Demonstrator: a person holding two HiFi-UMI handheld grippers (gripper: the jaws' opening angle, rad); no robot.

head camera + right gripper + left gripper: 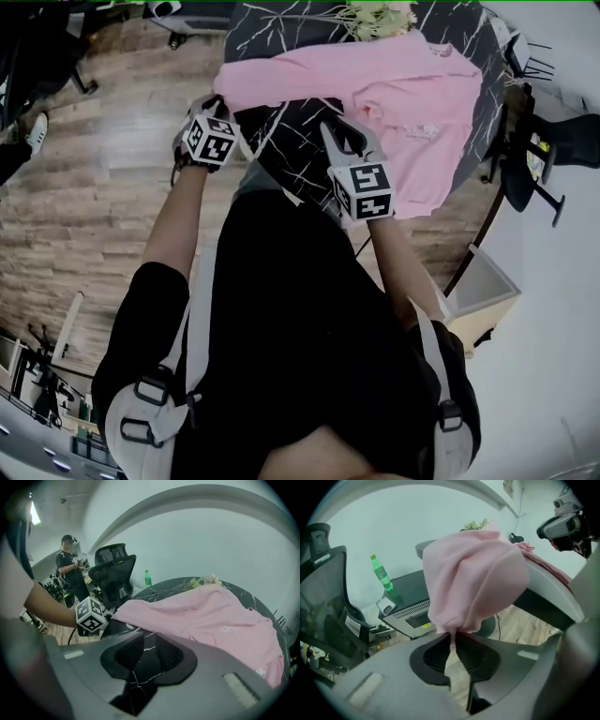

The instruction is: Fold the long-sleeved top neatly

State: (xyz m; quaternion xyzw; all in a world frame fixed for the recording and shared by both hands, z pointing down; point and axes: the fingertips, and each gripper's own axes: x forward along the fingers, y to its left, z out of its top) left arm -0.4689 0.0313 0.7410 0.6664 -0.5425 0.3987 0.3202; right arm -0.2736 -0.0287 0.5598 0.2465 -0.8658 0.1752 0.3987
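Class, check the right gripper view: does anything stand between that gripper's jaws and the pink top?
Nothing visible does. The right gripper hovers, jaws apart and empty, over the black table, with the pink top just beyond.

Office-like workroom here: mesh desk chair (115, 569) at upper left, grey printer-like machine (410, 613), wood-plank floor (103, 187), round black marble table (281, 141), another person (70, 569) standing far left.

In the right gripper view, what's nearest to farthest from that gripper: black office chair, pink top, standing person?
1. pink top: just ahead, centre-right.
2. black office chair: beyond it, to the left.
3. standing person: far left, at the back.
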